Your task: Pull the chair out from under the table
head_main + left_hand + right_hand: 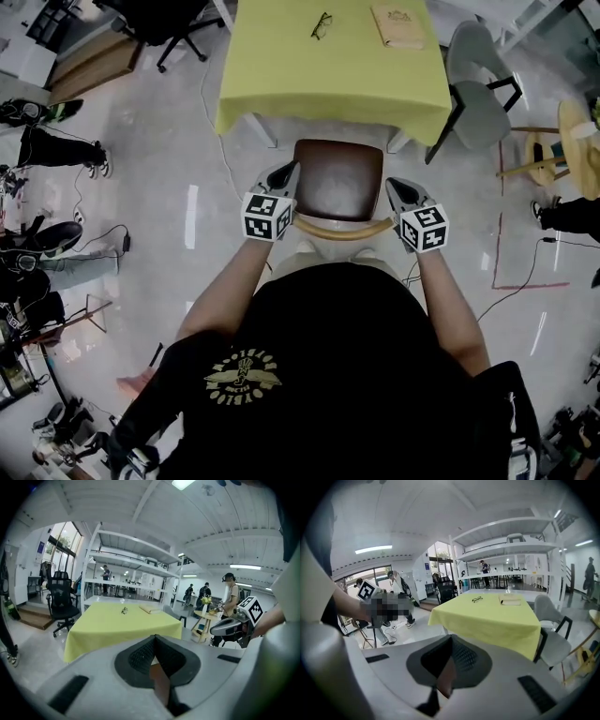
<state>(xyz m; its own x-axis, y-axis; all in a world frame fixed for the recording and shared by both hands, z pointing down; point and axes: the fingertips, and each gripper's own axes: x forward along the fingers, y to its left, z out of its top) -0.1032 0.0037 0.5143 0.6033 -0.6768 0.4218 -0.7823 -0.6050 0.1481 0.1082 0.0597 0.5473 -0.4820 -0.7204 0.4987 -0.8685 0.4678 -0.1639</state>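
The chair has a dark brown seat (pixel 337 178) and a curved wooden backrest (pixel 342 230). Its front edge is tucked under the yellow-clothed table (pixel 328 84), and the backrest is close to the person's body. My left gripper (pixel 283 174) hovers by the backrest's left end and my right gripper (pixel 401 190) by its right end. Both point toward the table. In the left gripper view the left gripper (pixel 154 637) is shut with nothing in it. The right gripper (pixel 451 637) looks the same in its own view. A brown sliver of chair (pixel 160 682) shows below the jaws.
Glasses (pixel 322 24) and a tan book (pixel 397 25) lie on the table. A grey chair (pixel 478 94) stands at the table's right corner, with a round wooden table (pixel 577 141) beyond it. A black office chair (pixel 159 23) is far left. Cables and people's feet ring the floor.
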